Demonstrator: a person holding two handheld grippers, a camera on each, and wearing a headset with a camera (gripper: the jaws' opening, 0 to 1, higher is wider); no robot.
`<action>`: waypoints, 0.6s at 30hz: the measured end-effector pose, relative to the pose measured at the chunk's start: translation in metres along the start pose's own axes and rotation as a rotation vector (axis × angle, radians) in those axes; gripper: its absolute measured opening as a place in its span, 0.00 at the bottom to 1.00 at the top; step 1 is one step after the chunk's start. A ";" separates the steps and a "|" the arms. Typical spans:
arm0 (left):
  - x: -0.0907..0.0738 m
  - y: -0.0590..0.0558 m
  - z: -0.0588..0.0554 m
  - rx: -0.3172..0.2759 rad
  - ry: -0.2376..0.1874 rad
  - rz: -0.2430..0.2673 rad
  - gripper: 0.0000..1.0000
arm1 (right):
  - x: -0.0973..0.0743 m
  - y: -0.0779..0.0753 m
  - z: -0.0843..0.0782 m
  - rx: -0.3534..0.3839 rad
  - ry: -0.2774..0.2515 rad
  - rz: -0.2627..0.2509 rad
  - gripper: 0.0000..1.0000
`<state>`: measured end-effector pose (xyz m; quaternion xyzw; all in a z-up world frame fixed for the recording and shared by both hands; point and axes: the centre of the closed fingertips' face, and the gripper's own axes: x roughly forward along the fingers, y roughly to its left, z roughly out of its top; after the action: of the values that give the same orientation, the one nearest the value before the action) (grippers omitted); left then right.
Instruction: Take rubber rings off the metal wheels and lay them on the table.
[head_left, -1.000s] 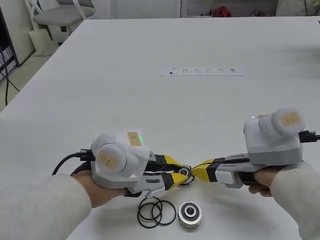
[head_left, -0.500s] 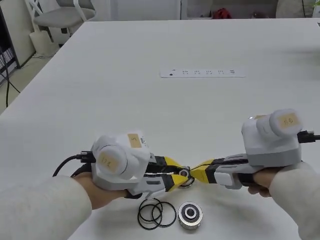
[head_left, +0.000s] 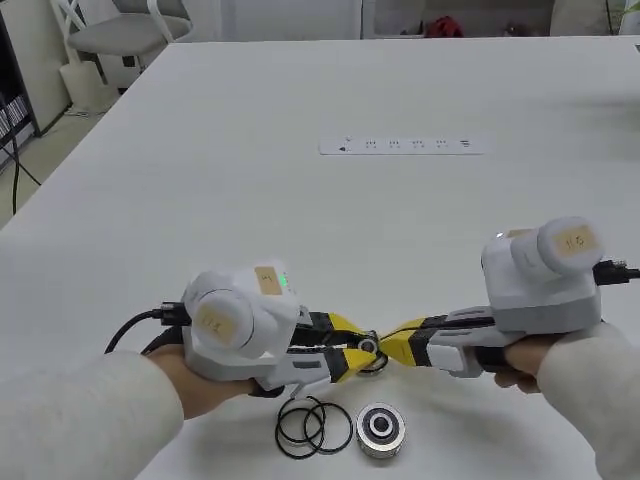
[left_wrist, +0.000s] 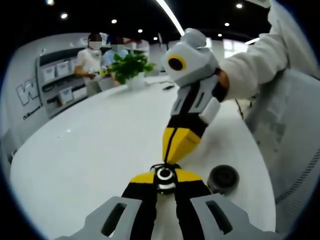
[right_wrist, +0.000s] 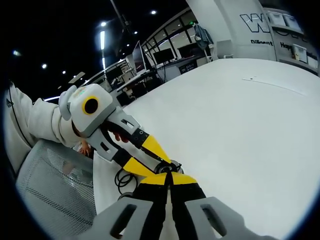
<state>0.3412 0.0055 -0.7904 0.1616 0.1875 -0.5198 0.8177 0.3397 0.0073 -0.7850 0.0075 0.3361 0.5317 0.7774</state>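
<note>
Left fingers (left_wrist: 141, 192): closed on a metal wheel (left_wrist: 165, 174), one yellow tip on each side of it, wheel held clear of the surface. Right fingers (right_wrist: 150, 197): closed together, no gap visible, tips against the rim of that same wheel from the opposite side. A thin black line runs round the rim there. Whether a ring is pinched between the right tips cannot be told.

In the head view the left gripper (head_left: 352, 352) and the right gripper (head_left: 392, 344) meet tip to tip above the near edge of the table (head_left: 250, 200), about midway along that edge. Each is held in a white-sleeved hand.

Items, largest first:

1. Table: one, white.
2. Power strip (head_left: 405, 146): one, white, lying flat near the middle of the table and parallel to the near edge, well apart from the work.
3. Metal wheels: two. The first is the one in the left gripper. The second wheel (head_left: 380, 427) lies flat on the table at the near edge, just below the meeting tips. It is free of both grippers and a dark band shows round it.
4. Loose rubber rings (head_left: 312, 425): thin black hoops lying flat and overlapping at the near edge, just left of the second wheel. At least two are present, possibly three. The overlap prevents a firm count.
</note>
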 end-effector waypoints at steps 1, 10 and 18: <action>0.000 0.000 0.000 -0.002 -0.002 0.001 0.14 | 0.000 0.000 0.000 0.000 0.000 0.000 0.00; 0.000 0.000 0.000 -0.007 -0.010 0.005 0.14 | 0.000 0.000 0.000 0.003 -0.003 0.005 0.00; 0.001 0.000 0.001 -0.001 -0.009 0.013 0.14 | 0.000 0.001 0.001 0.005 -0.005 0.006 0.00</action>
<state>0.3413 0.0046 -0.7902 0.1601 0.1828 -0.5151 0.8219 0.3395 0.0076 -0.7840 0.0115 0.3355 0.5332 0.7765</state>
